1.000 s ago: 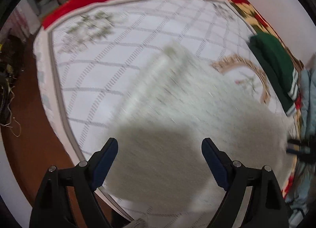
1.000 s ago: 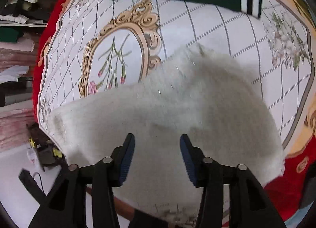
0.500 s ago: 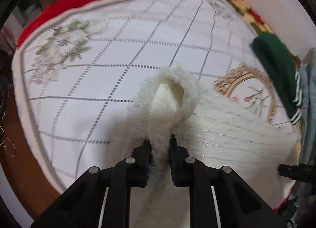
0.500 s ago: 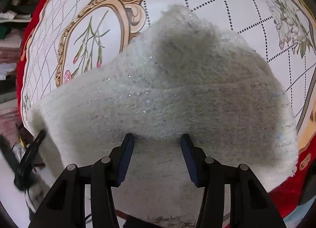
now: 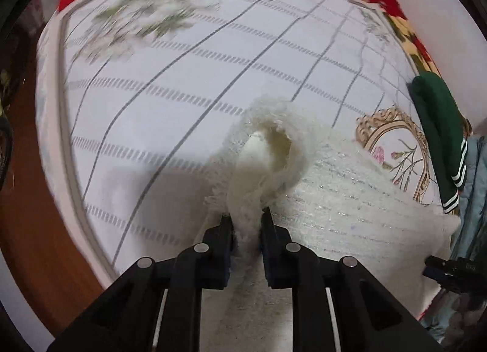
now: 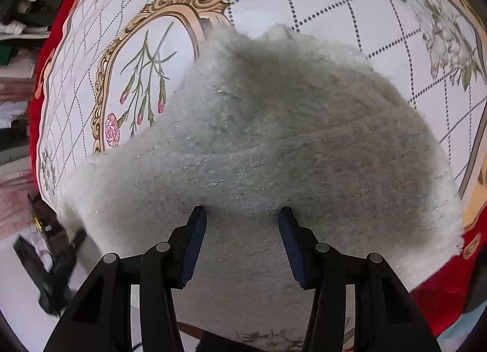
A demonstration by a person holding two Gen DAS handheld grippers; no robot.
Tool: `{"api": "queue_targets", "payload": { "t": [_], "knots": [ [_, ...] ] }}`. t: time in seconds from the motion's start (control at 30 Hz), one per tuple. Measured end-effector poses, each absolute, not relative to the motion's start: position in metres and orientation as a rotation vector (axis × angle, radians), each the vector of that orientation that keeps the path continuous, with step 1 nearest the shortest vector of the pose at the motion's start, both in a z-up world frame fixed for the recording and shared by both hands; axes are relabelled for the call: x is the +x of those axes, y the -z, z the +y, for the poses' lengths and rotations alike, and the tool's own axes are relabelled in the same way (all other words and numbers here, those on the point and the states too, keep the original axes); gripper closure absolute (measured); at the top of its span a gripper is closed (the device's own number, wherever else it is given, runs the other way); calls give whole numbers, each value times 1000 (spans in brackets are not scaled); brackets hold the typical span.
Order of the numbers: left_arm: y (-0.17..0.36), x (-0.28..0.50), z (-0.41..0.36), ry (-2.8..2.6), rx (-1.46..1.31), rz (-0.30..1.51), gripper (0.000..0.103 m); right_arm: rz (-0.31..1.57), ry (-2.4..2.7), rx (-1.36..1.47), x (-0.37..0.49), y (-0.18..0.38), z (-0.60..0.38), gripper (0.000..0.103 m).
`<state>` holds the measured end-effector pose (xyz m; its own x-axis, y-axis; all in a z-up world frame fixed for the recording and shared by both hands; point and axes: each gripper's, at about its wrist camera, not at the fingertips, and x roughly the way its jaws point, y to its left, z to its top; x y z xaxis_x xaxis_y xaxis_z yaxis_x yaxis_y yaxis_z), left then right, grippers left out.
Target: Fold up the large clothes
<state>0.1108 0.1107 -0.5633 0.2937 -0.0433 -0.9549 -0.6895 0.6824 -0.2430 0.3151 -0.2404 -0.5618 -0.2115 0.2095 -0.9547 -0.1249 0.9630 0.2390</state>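
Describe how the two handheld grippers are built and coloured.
Both match: the left gripper and right gripper have angular black plastic linkage arms with round silver pivot pins, and dark blue pads line the inner faces of the fingers. No markings, cables, hands or sleeves show.

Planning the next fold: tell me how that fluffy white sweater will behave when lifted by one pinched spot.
Probably floppy: the white sweater already bunches into a loop above the left gripper. Likely light, since a small pinch raises it. Its fuzzy knit should grip rather than slip.

Two garments — one white sweater (image 5: 350,199), one green top (image 5: 438,126).
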Motion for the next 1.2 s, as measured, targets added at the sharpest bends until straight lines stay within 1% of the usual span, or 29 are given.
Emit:
{"api": "queue_targets", "payload": {
  "t": [0.13, 0.17, 0.2, 0.23, 0.27, 0.3, 0.33, 0.37, 0.4, 0.47, 0.5, 0.53, 0.63, 0.7, 0.73, 0.77, 0.8, 0.83, 0.87, 0.9, 0.93, 1.1, 1.2],
  "knots": [
    [562, 130, 111, -472, -640, 1224, 82, 1737, -310, 33, 316, 550, -241, 51],
    [559, 133, 111, -466, -622, 1236, 79, 1726, -313, 33, 315, 544, -240, 51],
    [555, 135, 111, -463, -612, 1237, 74, 1711, -325, 34, 314, 537, -237, 51],
    [552, 133, 114, -459, -605, 1231, 72, 1701, -342, 36, 314, 532, -234, 51],
    [546, 133, 114, -459, -589, 1216, 65, 1688, -366, 35, 312, 527, -229, 51],
    [542, 135, 113, -464, -576, 1208, 49, 1679, -404, 13, 310, 522, -218, 51],
    [537, 135, 113, -469, -568, 1194, 37, 1678, -424, -13, 308, 523, -210, 51],
    [534, 136, 114, -475, -566, 1183, 18, 1677, -436, -60, 306, 525, -200, 51],
    [532, 138, 114, -478, -563, 1170, 16, 1682, -429, -118, 304, 532, -190, 51],
    [535, 147, 114, -490, -539, 1170, 16, 1719, -397, -214, 301, 558, -177, 52],
    [539, 153, 115, -502, -528, 1179, 16, 1732, -358, -246, 303, 581, -174, 52],
    [543, 158, 115, -504, -524, 1180, 16, 1736, -342, -235, 305, 591, -174, 52],
    [555, 173, 115, -492, -499, 1206, 16, 1746, -286, -278, 310, 593, -162, 51],
    [564, 183, 117, -476, -499, 1217, 18, 1739, -298, -285, 308, 587, -163, 51],
    [567, 187, 119, -484, -506, 1207, 25, 1735, -308, -279, 307, 585, -164, 51],
    [567, 189, 121, -470, -528, 1180, 55, 1731, -325, -272, 306, 583, -166, 51],
    [568, 193, 122, -449, -545, 1183, 66, 1730, -345, -257, 306, 579, -170, 51],
    [566, 195, 122, -446, -539, 1183, 68, 1733, -355, -241, 306, 577, -174, 51],
    [560, 197, 120, -435, -519, 1162, 80, 1736, -359, -227, 307, 575, -177, 51],
    [556, 198, 119, -428, -508, 1143, 87, 1744, -359, -203, 309, 574, -180, 51],
    [550, 198, 119, -419, -504, 1120, 90, 1748, -356, -188, 310, 573, -184, 51],
    [530, 199, 123, -409, -516, 1060, 91, 1762, -345, -106, 319, 569, -199, 51],
    [544, 215, 127, -407, -503, 1094, 91, 1762, -333, -60, 322, 562, -208, 51]
  ]
}}
